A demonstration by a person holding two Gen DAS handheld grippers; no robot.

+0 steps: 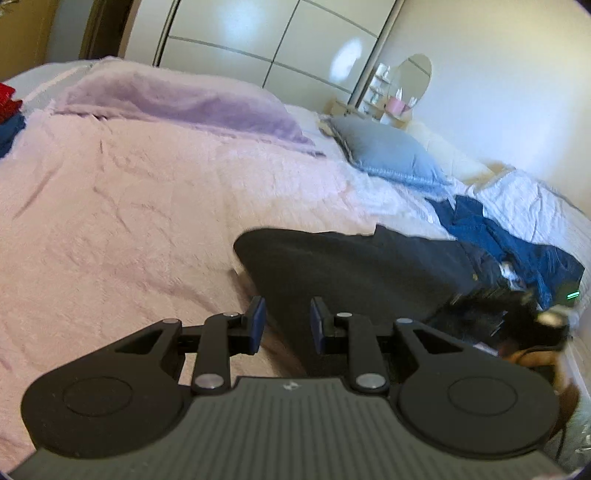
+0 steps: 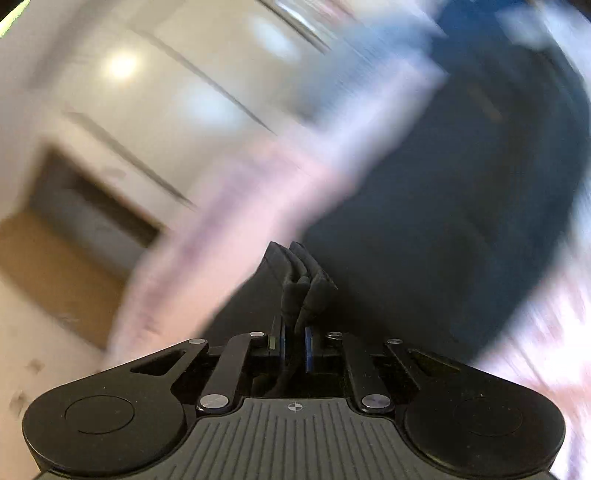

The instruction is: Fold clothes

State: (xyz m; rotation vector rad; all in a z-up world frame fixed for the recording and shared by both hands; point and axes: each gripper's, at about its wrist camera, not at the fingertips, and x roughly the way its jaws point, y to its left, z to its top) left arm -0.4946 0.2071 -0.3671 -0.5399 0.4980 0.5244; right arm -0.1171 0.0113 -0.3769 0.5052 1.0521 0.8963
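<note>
Dark grey, soft knit garment (image 1: 351, 266) spread over the near right part of a fluffy pale pink blanket (image 1: 129, 206) covering the bed, one rounded end toward the middle, the rest running right toward a rumpled heap of blue clothes (image 1: 517, 240). Right gripper (image 2: 294, 341) nearly pressed together, pinching a bunched fold of that dark fabric between blue pads, probably so that an edge or corner can be lifted and carried over for a fold; heavily blurred surroundings in the right wrist view, so exact hold point on the garment impossible to tell. Left gripper (image 1: 287, 321) partly spread, blue pads apart, nothing between them, poised just above the near edge of the dark garment, likely ready to pin or take a second corner. Far right, a grey-blue pillow (image 1: 391, 155) lying on white bedding; far side, a folded lilac blanket (image 1: 184, 107); far left edge, a small stack of red and blue folded items (image 1: 9, 114), seemingly finished pieces kept clear of the working area. White wardrobe doors (image 1: 277, 33) behind.
</note>
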